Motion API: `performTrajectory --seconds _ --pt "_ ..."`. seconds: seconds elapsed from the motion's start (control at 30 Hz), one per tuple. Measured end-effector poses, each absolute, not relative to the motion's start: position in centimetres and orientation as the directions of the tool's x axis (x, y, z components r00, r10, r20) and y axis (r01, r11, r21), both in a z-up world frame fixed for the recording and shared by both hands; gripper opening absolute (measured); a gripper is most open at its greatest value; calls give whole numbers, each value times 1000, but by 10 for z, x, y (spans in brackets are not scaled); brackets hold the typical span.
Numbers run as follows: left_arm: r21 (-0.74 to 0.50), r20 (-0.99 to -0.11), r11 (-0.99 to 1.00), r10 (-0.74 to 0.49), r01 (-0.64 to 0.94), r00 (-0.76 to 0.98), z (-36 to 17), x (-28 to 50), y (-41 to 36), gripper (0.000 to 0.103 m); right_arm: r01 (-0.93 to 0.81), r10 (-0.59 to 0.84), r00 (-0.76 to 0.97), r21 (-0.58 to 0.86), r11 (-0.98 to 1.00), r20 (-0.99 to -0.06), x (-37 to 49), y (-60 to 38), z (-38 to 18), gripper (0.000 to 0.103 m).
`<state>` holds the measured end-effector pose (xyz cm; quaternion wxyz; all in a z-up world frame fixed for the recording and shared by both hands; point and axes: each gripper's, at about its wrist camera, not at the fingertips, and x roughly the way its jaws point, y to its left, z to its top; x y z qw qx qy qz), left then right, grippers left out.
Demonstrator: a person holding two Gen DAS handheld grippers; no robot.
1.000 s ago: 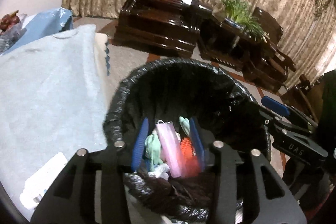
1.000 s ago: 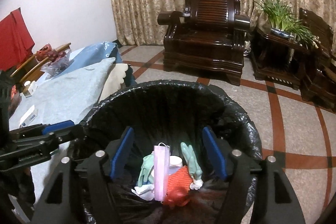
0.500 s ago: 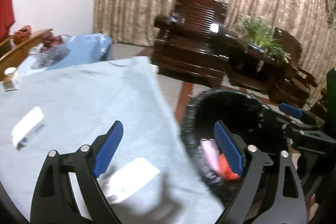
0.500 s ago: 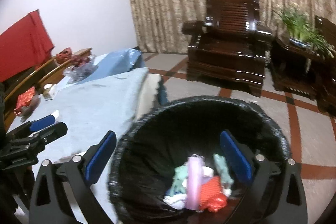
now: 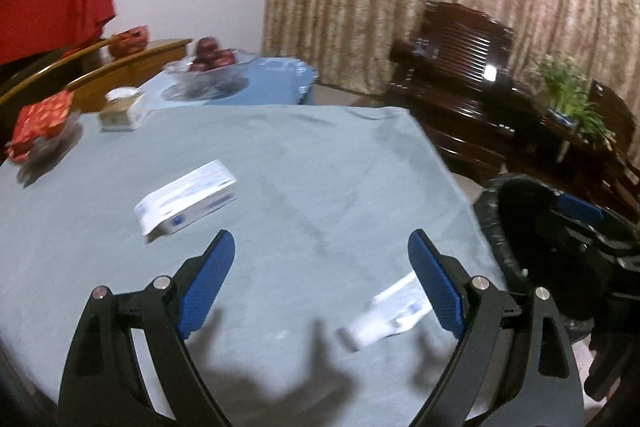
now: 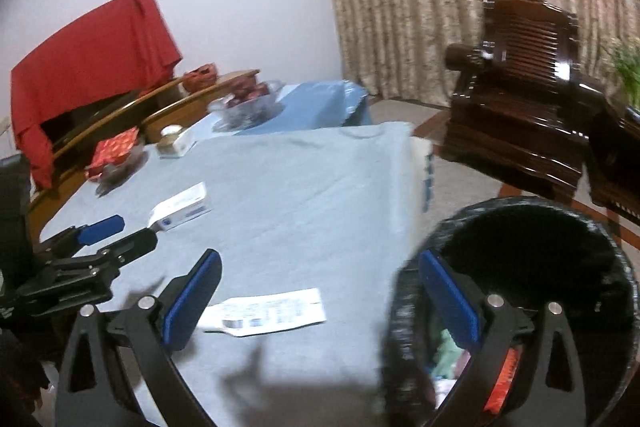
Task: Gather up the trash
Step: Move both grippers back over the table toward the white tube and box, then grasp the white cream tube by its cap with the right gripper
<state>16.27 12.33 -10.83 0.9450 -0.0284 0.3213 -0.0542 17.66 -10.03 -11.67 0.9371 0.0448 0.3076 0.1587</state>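
Two white boxes lay on my grey tablecloth (image 5: 320, 167): box (image 5: 186, 201) left of centre, flat packet (image 6: 264, 311) low centre. Left gripper (image 5: 320, 283) and right gripper (image 6: 320, 297) gaped empty; bin (image 6: 520, 227) lower right.

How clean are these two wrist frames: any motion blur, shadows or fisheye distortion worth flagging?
Left wrist view: the flat white packet near the table edge is smeared, the white box softer; finger shadows fall on the blue-grey tablecloth. Right wrist view: the bin liner rim and armchair are blurred; curtains bow and black corners vignette both.
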Motion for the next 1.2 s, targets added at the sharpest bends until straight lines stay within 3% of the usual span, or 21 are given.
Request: performTrajectory --seconds 0.57,1.2 --pt "-61 -645 997 -11 -38 764 -146 153 185 86 -323 355 654 177 930 -668 169 -34 -176 84" --pt "-41 -673 998 6 -46 740 -167 161 191 86 -316 344 572 187 930 -745 186 -27 -211 84"
